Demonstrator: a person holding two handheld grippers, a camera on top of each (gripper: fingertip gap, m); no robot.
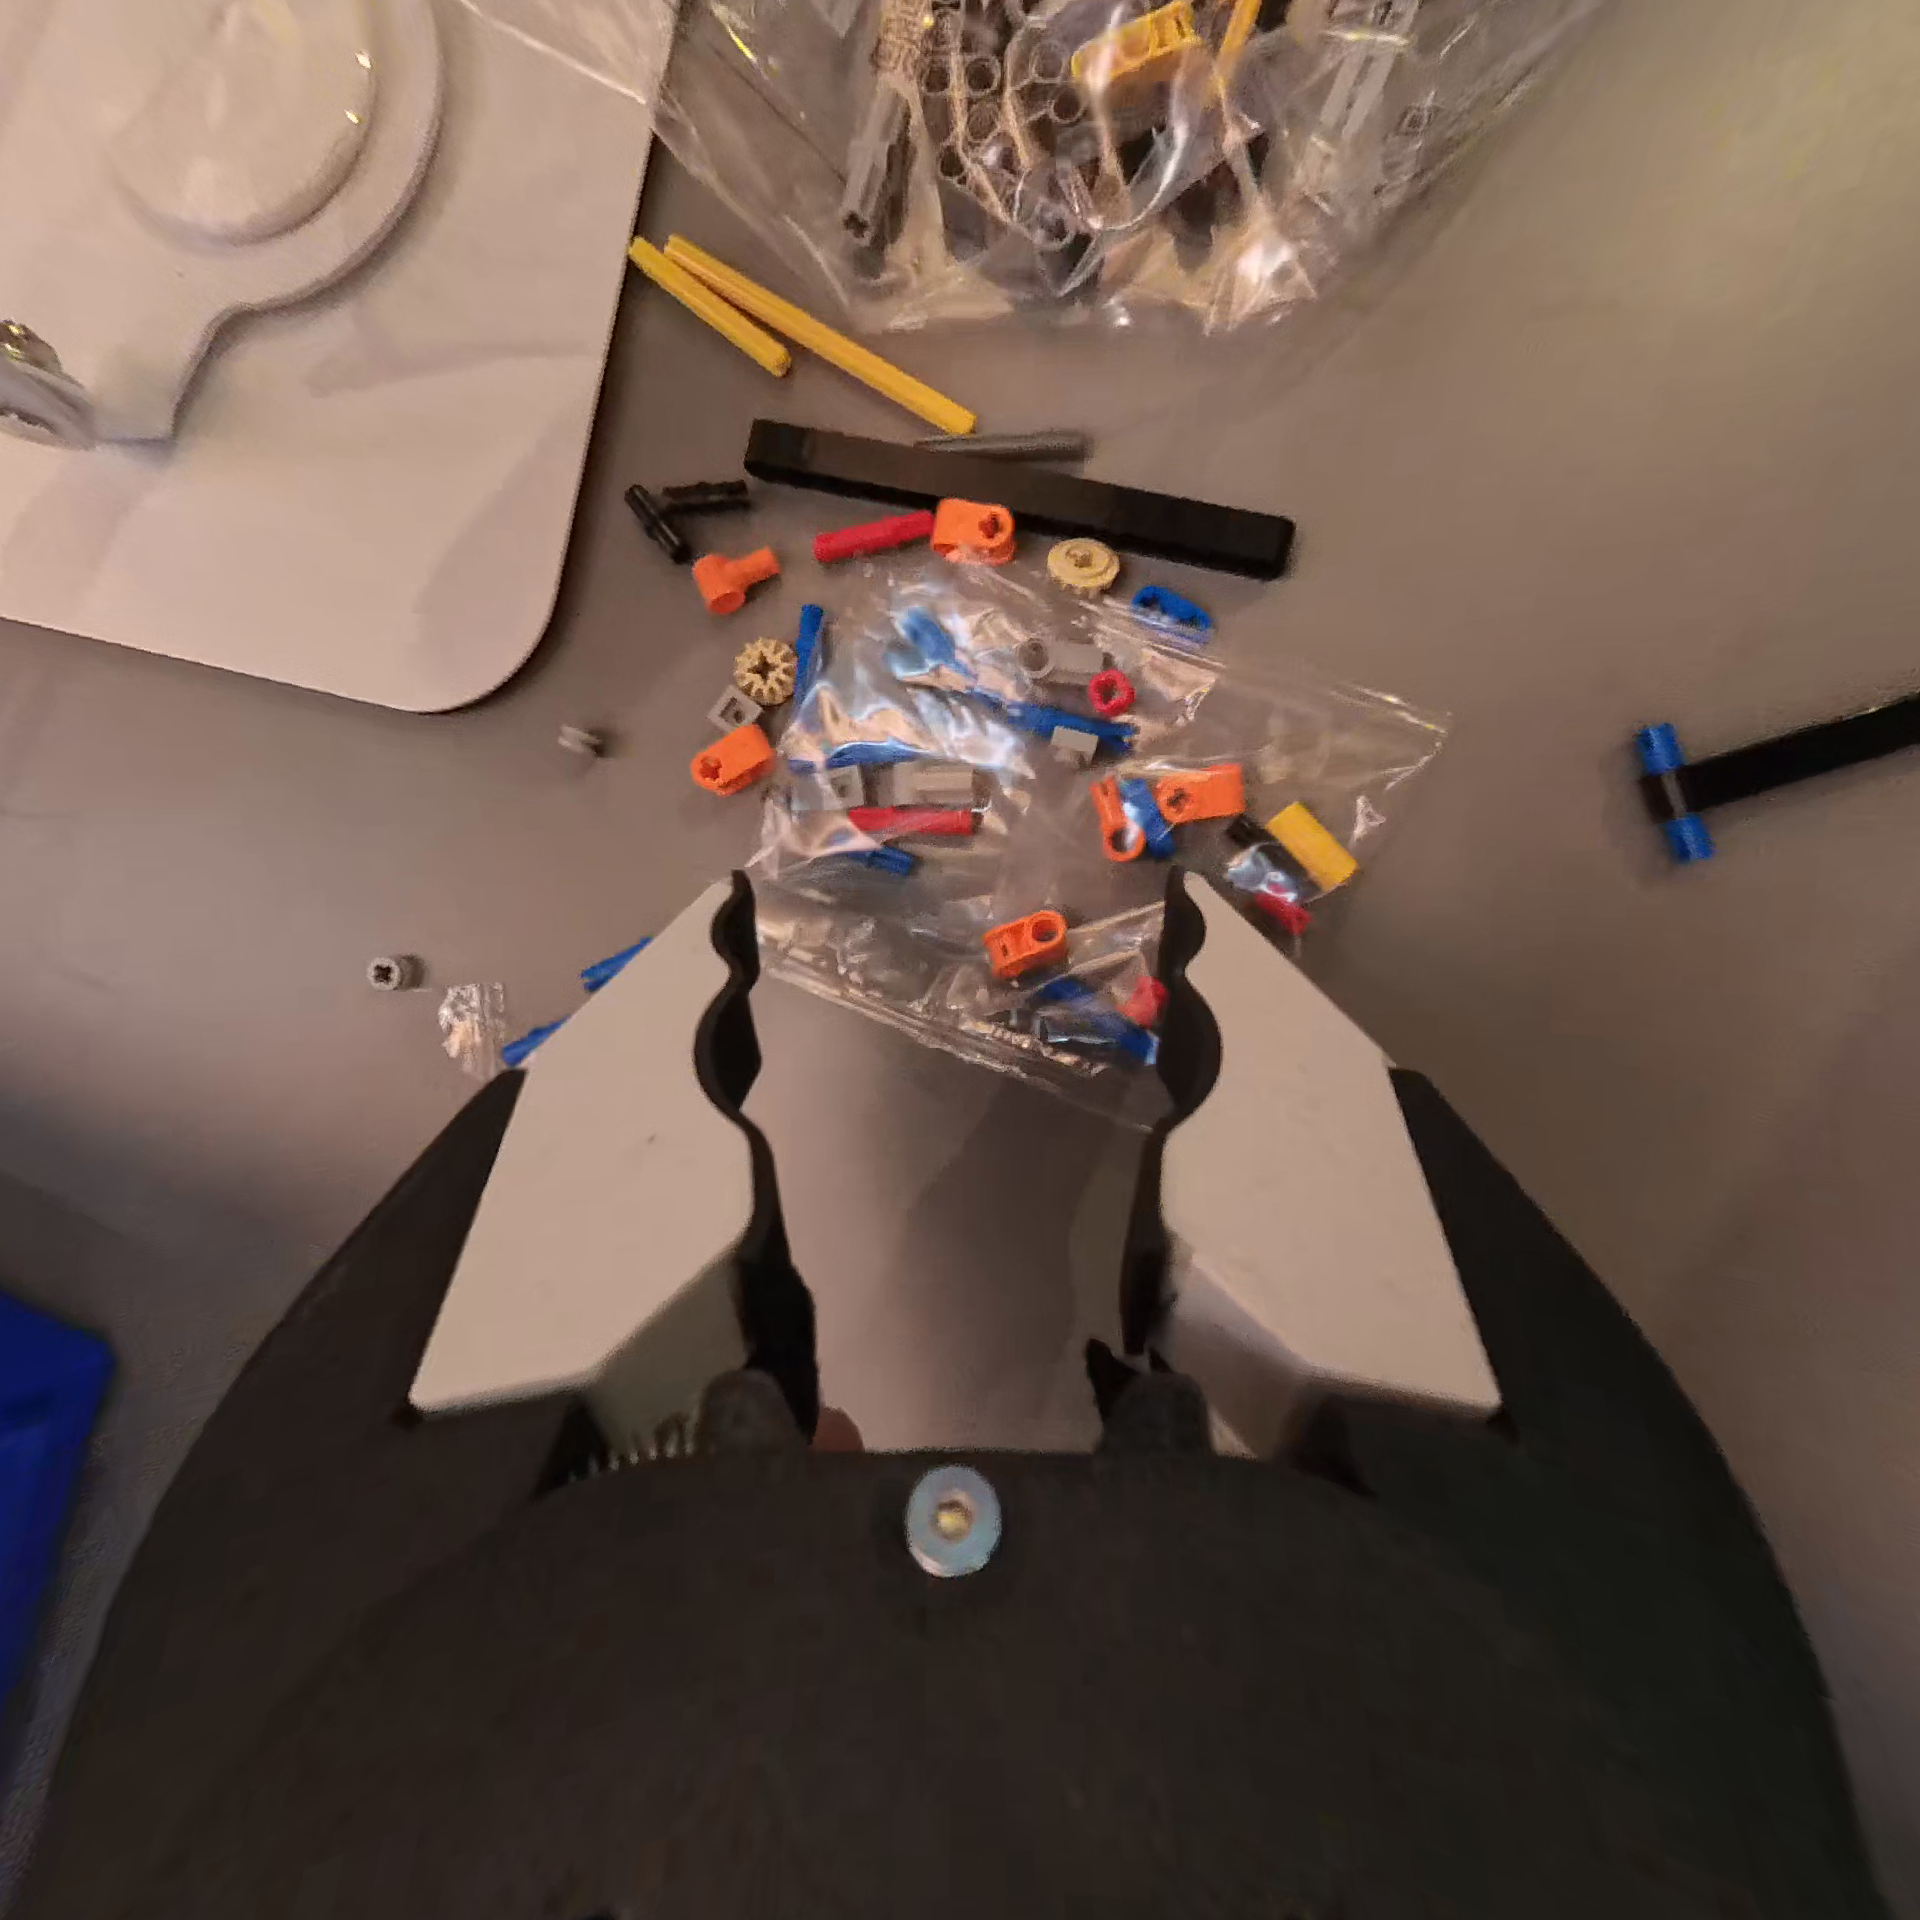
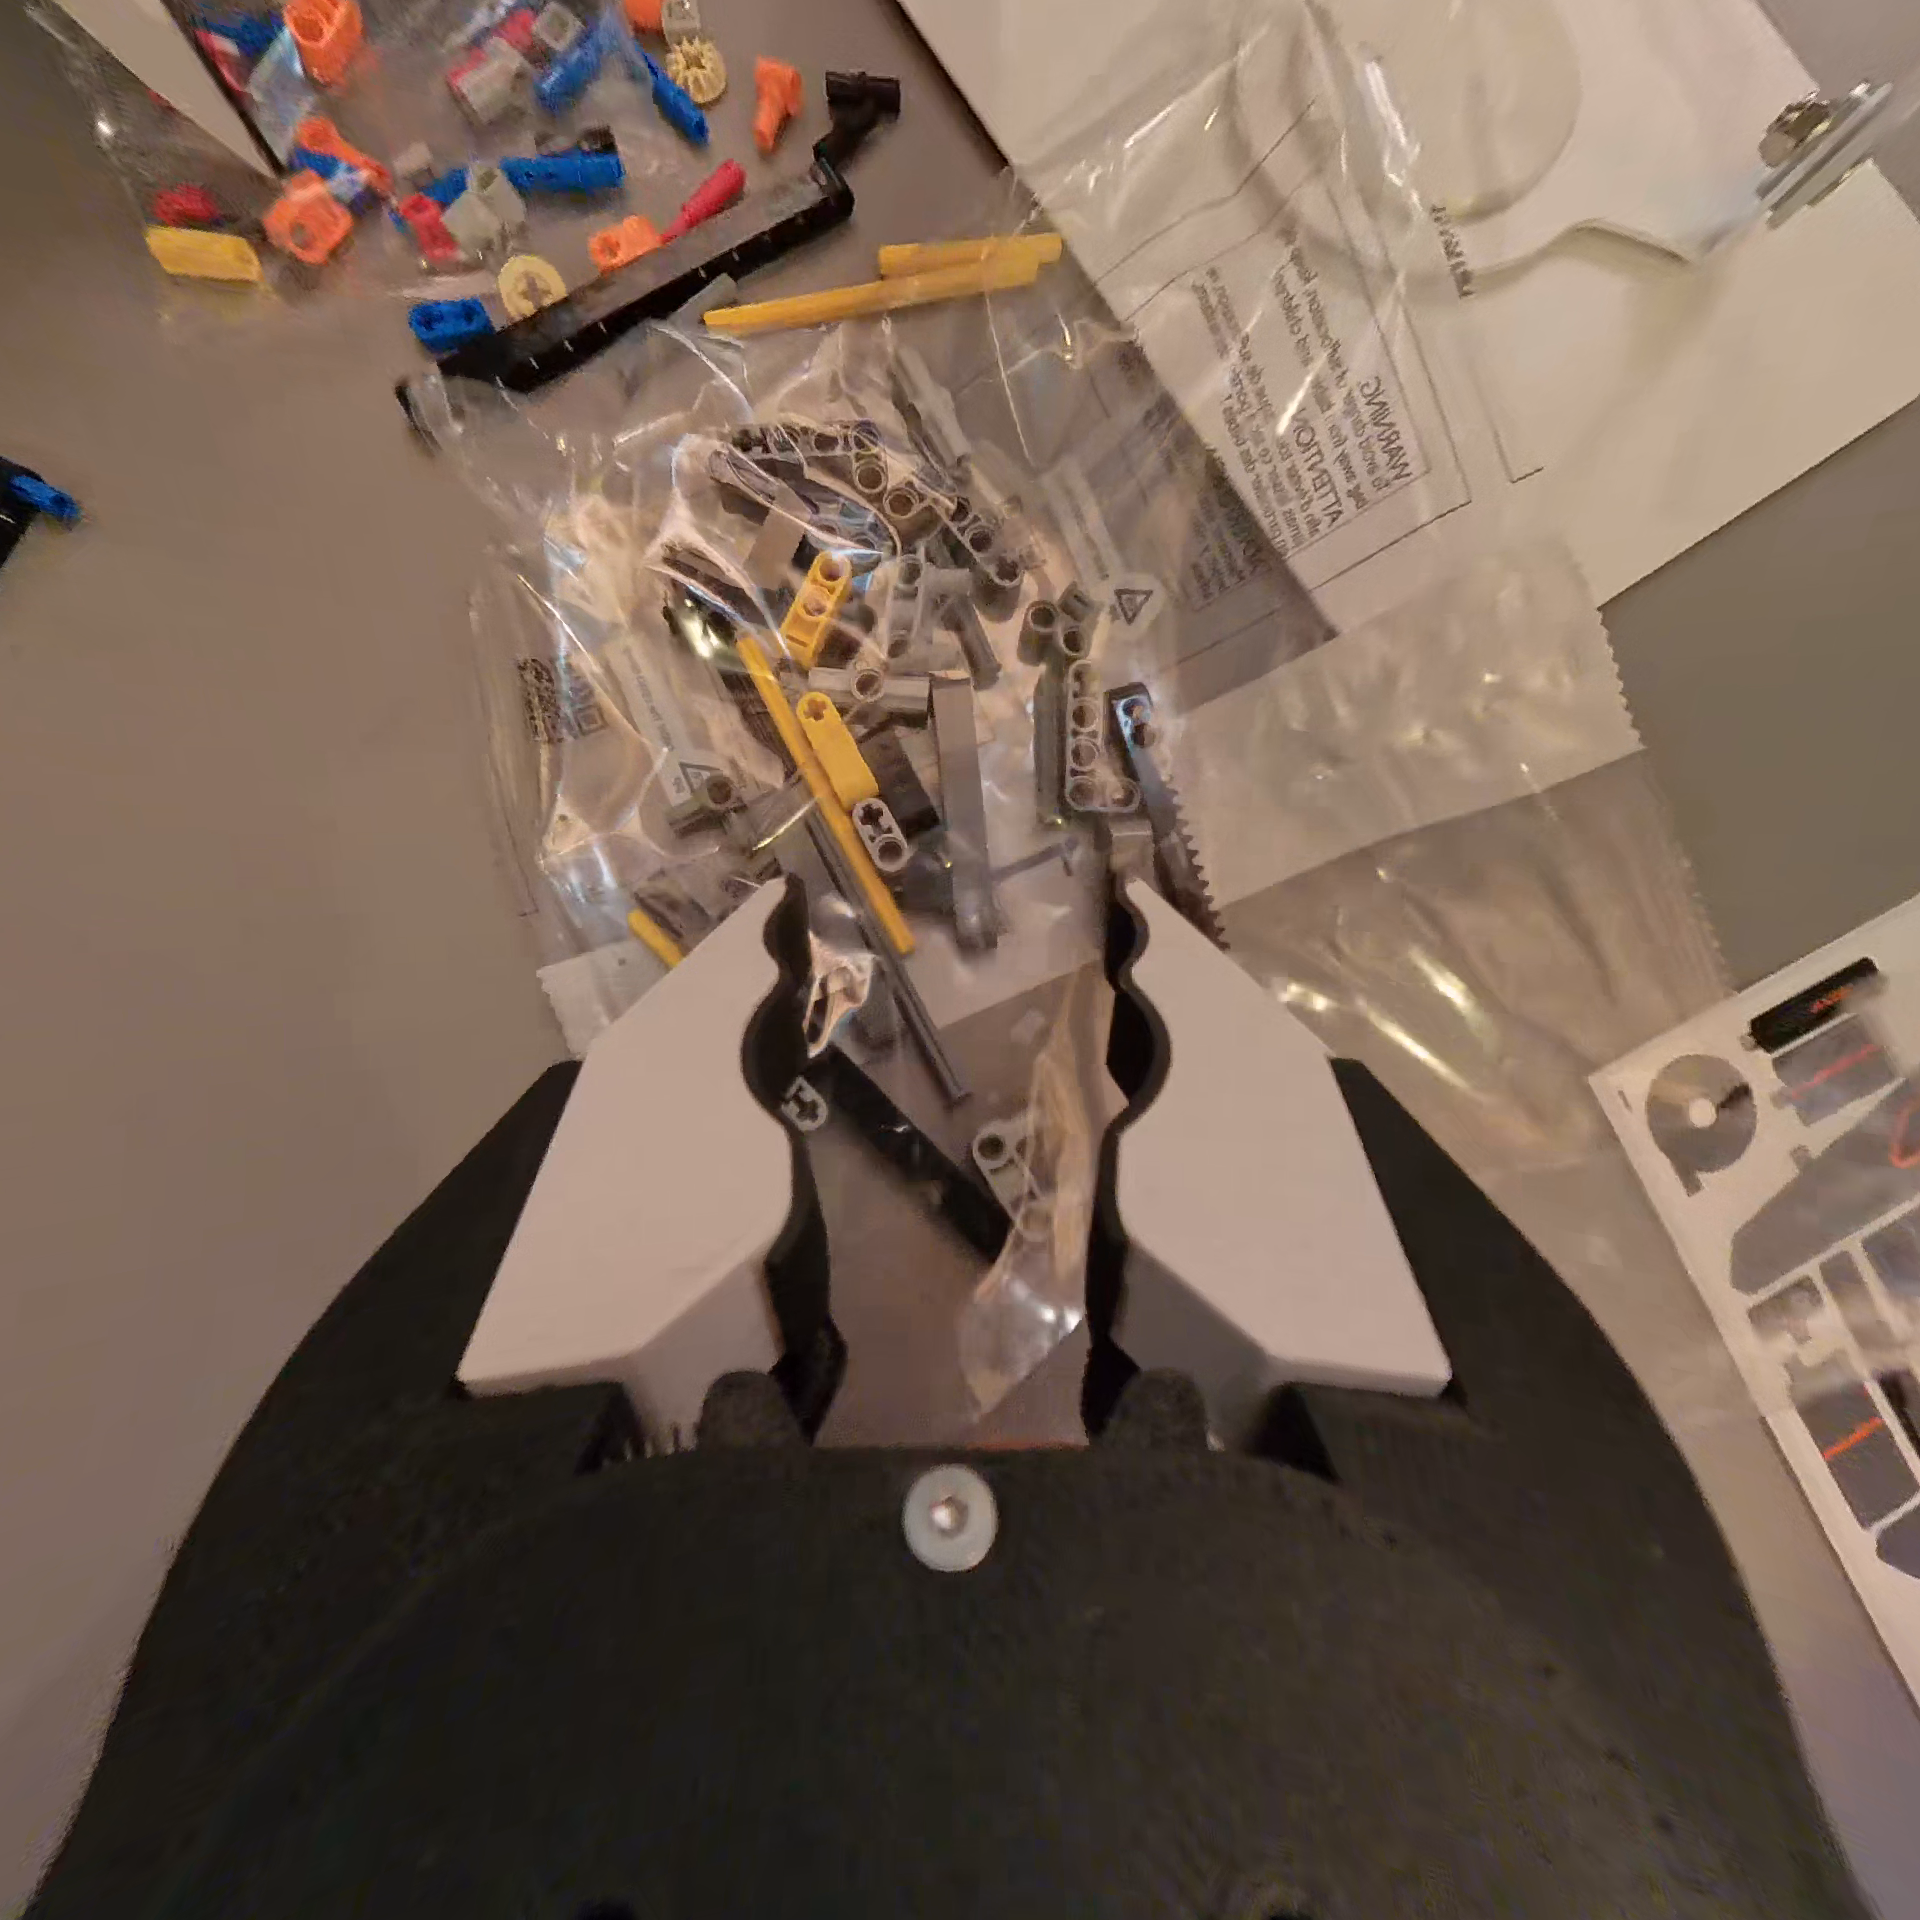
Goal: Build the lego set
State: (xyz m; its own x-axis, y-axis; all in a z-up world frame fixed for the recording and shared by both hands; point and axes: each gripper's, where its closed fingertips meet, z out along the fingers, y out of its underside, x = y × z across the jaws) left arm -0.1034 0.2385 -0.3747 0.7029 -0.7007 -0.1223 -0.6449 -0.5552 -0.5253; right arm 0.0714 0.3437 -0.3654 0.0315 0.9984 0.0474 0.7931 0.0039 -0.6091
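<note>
Left gripper [image 1: 956,894] hung with fingers spread over small bag [image 1: 1039,831]; right gripper [image 2: 956,904], likewise spread, over big bag [image 2: 935,675].

Left gripper [image 1: 956,904] jaws apart, small parts bag [image 1: 1039,831] crowding 12 o'clock; bare table [image 1: 260,831] at 9. Right gripper [image 2: 951,904] straddles large parts bag [image 2: 883,675]; table free at 9, sticker sheet [image 2: 1787,1247] at 3.

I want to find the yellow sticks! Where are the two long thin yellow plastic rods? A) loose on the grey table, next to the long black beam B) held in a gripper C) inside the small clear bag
A: the two long thin yellow plastic rods lie loose on the grey table, just beyond the long black beam; both grippers are open and empty.
</note>
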